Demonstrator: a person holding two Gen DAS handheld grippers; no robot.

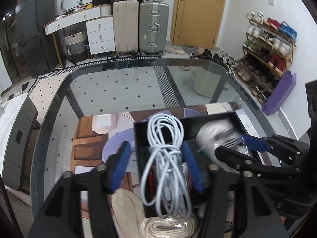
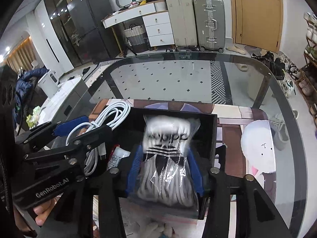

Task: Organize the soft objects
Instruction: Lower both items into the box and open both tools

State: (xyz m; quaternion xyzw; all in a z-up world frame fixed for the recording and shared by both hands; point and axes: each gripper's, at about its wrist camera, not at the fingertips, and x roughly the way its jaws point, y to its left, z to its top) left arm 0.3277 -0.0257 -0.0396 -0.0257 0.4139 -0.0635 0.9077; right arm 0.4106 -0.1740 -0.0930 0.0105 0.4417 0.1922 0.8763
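Note:
A black box [image 1: 139, 130] stands on a patterned mat on the glass table; it also shows in the right wrist view [image 2: 213, 130]. My left gripper [image 1: 156, 152] holds a coiled white cable [image 1: 166, 158] over the box's left part; its jaws stand fairly wide, and only the right pad looks to touch the coil. The cable also shows in the right wrist view [image 2: 111, 117]. My right gripper [image 2: 164, 158] is shut on a clear plastic bag of white socks [image 2: 168, 170] above the box. The bag also shows in the left wrist view [image 1: 216, 132].
A cream rope bundle [image 1: 168, 226] lies in front of the box. A white plush with a face [image 2: 259, 146] lies on the mat to the right. A red-and-white packet [image 2: 116, 158] sits in the box. Suitcases, drawers and a shoe rack [image 1: 267, 59] stand beyond the table.

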